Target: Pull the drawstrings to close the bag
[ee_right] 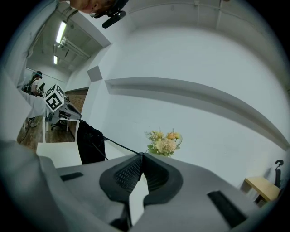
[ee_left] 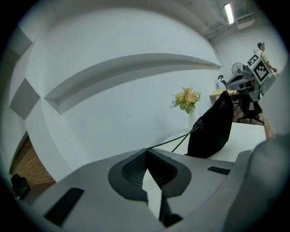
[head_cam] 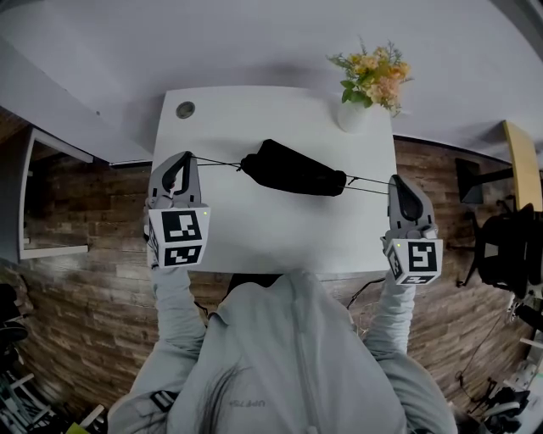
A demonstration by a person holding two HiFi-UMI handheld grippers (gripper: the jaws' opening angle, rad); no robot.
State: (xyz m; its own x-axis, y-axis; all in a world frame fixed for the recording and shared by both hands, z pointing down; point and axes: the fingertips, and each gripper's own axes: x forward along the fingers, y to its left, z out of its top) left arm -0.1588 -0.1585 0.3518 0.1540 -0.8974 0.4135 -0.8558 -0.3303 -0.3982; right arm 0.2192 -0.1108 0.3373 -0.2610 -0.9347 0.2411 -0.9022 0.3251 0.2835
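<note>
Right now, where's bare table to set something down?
Bare: the front strip of the table between the black bag and the near edge, and the back strip between the cable grommet and the flower vase. Crowded: the middle line, where taut drawstrings run from bag to left tongs and right tongs.

Soft, cool, even light falls from above: a ceiling tube (ee_left: 229,12) glows at the top right of the left gripper view, and another (ee_right: 61,31) at the upper left of the right gripper view. The white surface (head_cam: 254,229) is bright with no hard glare and only faint shadows. The bag (head_cam: 293,168) reads as a near-featureless black mass, while the drawstrings (head_cam: 216,163) stay crisp. The floor (head_cam: 76,322) past the surface's side edges is dim. Fisheye distortion bends the wall ledge (ee_left: 136,63) into an arc, and black vignettes ring both gripper views. The left tool (ee_left: 146,150) and right tool (ee_right: 141,155) loom close and slightly soft.
</note>
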